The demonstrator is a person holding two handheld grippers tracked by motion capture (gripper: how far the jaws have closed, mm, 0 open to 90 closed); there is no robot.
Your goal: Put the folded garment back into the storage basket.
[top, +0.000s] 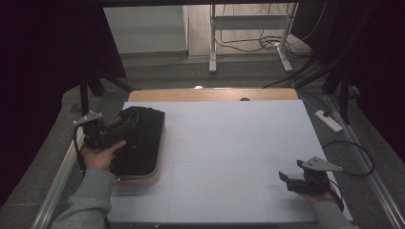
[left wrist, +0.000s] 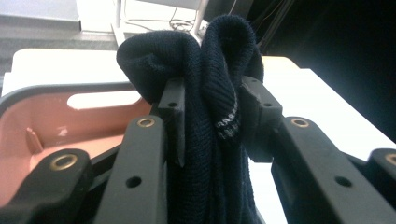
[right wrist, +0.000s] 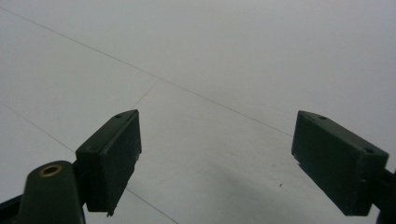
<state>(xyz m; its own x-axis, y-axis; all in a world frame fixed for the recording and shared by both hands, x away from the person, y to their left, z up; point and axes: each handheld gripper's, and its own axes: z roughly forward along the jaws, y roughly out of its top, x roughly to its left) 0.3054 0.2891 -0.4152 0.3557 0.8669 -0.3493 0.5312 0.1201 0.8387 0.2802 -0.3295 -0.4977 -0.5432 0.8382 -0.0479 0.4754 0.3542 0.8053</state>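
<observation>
A dark navy knitted garment is bunched between the two black jaws of my left gripper, which is shut on it. In the high view the left gripper hangs over a pink tray at the table's left side, and the dark garment covers most of the tray. The tray's pink inside lies below and behind the jaws in the left gripper view. My right gripper rests low at the table's front right, and its jaws stand wide open over bare white surface.
The white tabletop stretches between the tray and the right gripper. A wooden strip runs along its far edge. Beyond it stand a metal desk frame and floor cables, and a power strip lies off the right side.
</observation>
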